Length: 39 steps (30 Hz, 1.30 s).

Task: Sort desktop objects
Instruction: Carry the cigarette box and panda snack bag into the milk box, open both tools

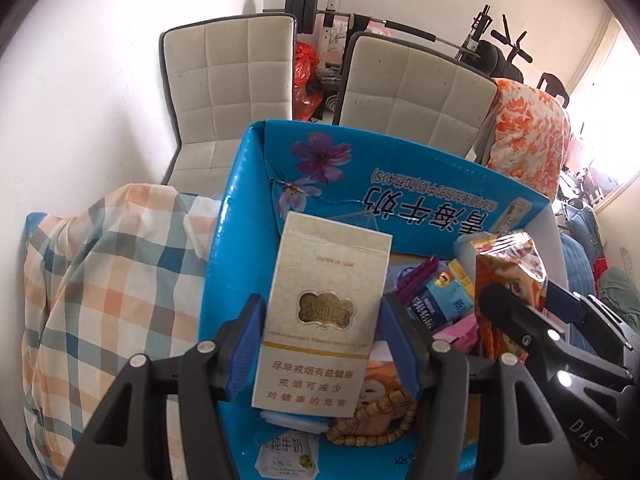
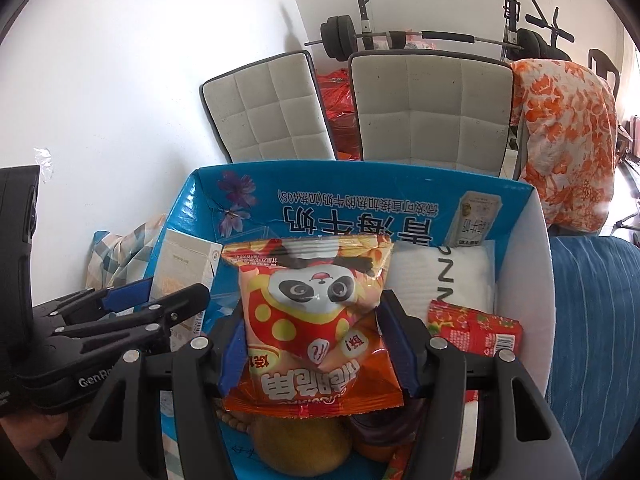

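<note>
My left gripper (image 1: 322, 340) is shut on a cream cigarette pack (image 1: 324, 308) and holds it upright over the left side of the blue milk carton box (image 1: 400, 184). My right gripper (image 2: 316, 344) is shut on an orange snack bag with a panda (image 2: 316, 312), held over the middle of the same box (image 2: 360, 196). The right gripper with the bag also shows in the left wrist view (image 1: 516, 300). The left gripper with the pack shows in the right wrist view (image 2: 160, 300).
Inside the box lie a wooden bead bracelet (image 1: 380, 420), blue and pink packets (image 1: 436, 304), a white pillow pack (image 2: 444, 276), a red packet (image 2: 476, 332) and a yellow fruit (image 2: 300, 444). A plaid cloth (image 1: 108, 288) lies left of the box. Two padded chairs (image 2: 432, 112) stand behind.
</note>
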Motion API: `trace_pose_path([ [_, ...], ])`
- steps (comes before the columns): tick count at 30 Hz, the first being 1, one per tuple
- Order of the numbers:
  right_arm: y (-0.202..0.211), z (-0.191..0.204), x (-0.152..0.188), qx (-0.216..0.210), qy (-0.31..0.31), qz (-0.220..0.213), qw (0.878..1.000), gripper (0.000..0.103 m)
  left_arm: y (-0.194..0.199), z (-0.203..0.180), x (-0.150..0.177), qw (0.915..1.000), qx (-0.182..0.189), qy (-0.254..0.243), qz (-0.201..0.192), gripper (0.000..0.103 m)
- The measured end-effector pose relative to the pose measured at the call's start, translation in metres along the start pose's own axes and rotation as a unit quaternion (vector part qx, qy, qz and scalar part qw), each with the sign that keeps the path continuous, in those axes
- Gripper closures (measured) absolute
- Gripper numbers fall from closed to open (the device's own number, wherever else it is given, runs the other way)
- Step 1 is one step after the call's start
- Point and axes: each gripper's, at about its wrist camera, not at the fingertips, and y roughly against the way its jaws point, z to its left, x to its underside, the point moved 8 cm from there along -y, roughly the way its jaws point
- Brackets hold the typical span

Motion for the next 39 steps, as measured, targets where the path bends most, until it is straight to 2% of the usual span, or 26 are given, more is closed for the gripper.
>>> trace_pose_path([
  [7,-0.028,0.011,-0.010,0.010,0.020,0.017,1.000,0.041,-0.016,0.018,-0.014,0.9997,-0.006,0.023,0.002,0.043],
  [11,-0.041,0.006,-0.013,0.020,0.015,0.027,0.999,0.041,-0.021,0.018,-0.022,0.9998,-0.005,0.018,-0.002,0.044],
  [12,-0.044,0.007,-0.009,0.000,0.048,0.047,0.998,0.041,-0.022,0.017,-0.023,0.9999,-0.010,0.014,-0.001,0.043],
  [14,-0.047,0.004,-0.007,-0.005,0.060,0.058,0.997,0.041,-0.024,0.015,-0.025,0.9995,-0.024,0.019,-0.001,0.043],
  [22,-0.049,0.001,0.001,-0.020,0.058,0.081,0.995,0.039,-0.022,0.016,-0.023,0.9991,-0.029,0.031,0.000,0.043],
  [25,-0.045,-0.001,0.003,-0.034,0.053,0.087,0.994,0.032,-0.014,0.016,-0.022,0.9987,-0.037,0.035,-0.008,0.042],
  [28,-0.036,-0.003,0.003,-0.052,0.054,0.089,0.993,0.026,-0.006,0.016,-0.020,0.9985,-0.036,0.041,-0.009,0.034],
  [30,-0.028,-0.006,0.002,-0.063,0.049,0.084,0.993,0.025,0.004,0.016,-0.020,0.9979,-0.045,0.042,-0.021,0.022],
  [32,-0.016,-0.009,0.000,-0.073,0.045,0.076,0.993,0.025,0.016,0.016,-0.019,0.9961,-0.061,0.055,-0.035,0.015],
  [37,0.028,-0.027,-0.008,-0.080,0.039,0.043,0.995,0.025,0.042,0.011,-0.005,0.9952,-0.056,0.068,-0.042,0.013],
  [39,0.054,-0.042,-0.008,-0.072,0.042,0.027,0.996,0.025,0.052,0.008,0.007,0.9947,-0.058,0.075,-0.040,0.002],
])
